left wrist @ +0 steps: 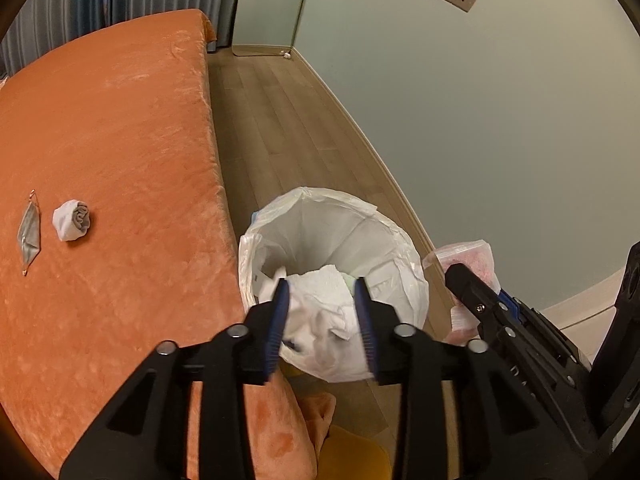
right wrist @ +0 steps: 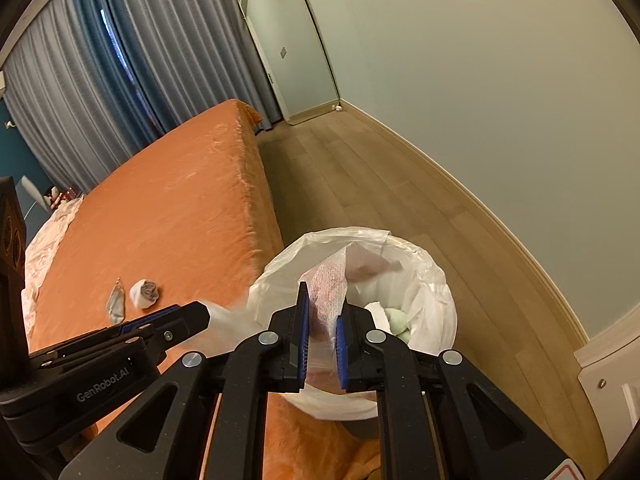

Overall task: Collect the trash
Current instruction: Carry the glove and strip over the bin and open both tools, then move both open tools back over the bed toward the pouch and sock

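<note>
Jaws of your right gripper (right wrist: 322, 320) pinch a pink-speckled plastic bag (right wrist: 330, 282) over the lined bin (right wrist: 436, 280) (left gripper (left wrist: 322, 312) spread, tissue apparently dropping): release next, then fetch the face mask (left wrist: 29, 232) on the bed (left wrist: 120, 120).

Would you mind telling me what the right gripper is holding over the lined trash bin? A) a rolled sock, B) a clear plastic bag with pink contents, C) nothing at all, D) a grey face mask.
B: the right gripper is shut on the clear plastic bag over the trash bin, while the face mask and rolled sock lie on the bed.
</note>
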Available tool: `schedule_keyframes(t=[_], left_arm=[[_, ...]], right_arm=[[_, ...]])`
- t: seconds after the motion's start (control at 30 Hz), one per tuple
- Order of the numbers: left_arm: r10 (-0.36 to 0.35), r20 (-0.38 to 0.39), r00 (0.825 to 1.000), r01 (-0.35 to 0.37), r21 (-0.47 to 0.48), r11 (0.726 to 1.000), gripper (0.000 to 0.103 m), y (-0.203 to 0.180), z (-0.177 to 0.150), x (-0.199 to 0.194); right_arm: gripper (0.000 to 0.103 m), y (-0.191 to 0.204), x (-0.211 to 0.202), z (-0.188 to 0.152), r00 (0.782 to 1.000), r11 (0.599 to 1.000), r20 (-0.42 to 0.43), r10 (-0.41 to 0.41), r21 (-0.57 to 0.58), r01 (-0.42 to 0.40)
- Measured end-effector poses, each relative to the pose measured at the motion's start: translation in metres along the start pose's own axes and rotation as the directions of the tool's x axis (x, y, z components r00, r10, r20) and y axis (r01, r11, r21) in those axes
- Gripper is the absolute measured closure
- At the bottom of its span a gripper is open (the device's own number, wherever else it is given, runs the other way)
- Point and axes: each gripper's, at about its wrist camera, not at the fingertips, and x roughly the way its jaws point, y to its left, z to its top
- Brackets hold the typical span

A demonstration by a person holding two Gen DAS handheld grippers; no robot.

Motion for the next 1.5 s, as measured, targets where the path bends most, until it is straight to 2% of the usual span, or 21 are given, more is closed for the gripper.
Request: schedule_keyframes(t=[0.07,0.2,0.27,0.33,0.37,0.5,0.73,0.87,1.1,1.5], left_arm=[[0.007,0.007,1.000,-0.007,0.000,1.000,0.059,0.002,0.002,0.002],[0.032,0.011,0.999,-0.032,-0.003,0.999,0.057,0.008,0.004,0.004],[0.042,0.013,0.999,-0.042,-0.014,0.999,0.053,0.014,0.004,0.003],[0.062,0.021,0.998,-0.062,-0.025,0.998,0.049,0.022,0.002,0.001],[0.068,0.023,0.997,-0.067,-0.029,0.997,0.049,0.025,0.002,0.001],[0.086,0.023,0.996,-0.085,-0.051,0.995,0.049,0.039,0.000,-0.003],[0.093,0.032,0.995,-0.090,-0.082,0.993,0.048,0.056,-0.005,-0.017],[0.097,0.044,0.994,-0.093,-0.088,0.992,0.048,0.063,-0.008,-0.025],[0.110,0.056,0.992,-0.103,-0.121,0.987,0.048,0.081,-0.014,-0.043],[0.140,0.085,0.987,-0.122,-0.185,0.975,0.048,0.122,-0.026,-0.073]], right_arm=[[0.092,0.000,0.005,0.002,1.000,1.000,-0.004,0.000,0.001,0.000],[0.089,0.003,0.014,0.006,1.000,1.000,-0.019,-0.001,-0.001,0.001],[0.086,0.007,0.017,0.008,1.000,1.000,-0.017,-0.008,-0.004,0.008],[0.077,0.009,0.020,0.009,1.000,1.000,-0.019,-0.012,-0.011,0.012],[0.067,0.012,0.020,0.009,1.000,1.000,-0.016,-0.017,-0.014,0.016],[0.059,0.020,0.017,0.009,1.000,0.999,-0.009,-0.020,-0.034,0.020],[0.057,0.035,0.009,0.008,1.000,0.998,-0.007,-0.018,-0.063,0.018],[0.050,0.046,0.000,0.003,1.000,0.996,0.000,-0.020,-0.085,0.020],[0.044,0.061,-0.010,-0.005,1.000,0.993,0.006,-0.018,-0.115,0.019],[0.043,0.106,-0.021,-0.021,1.000,0.983,-0.007,0.005,-0.183,-0.006]])
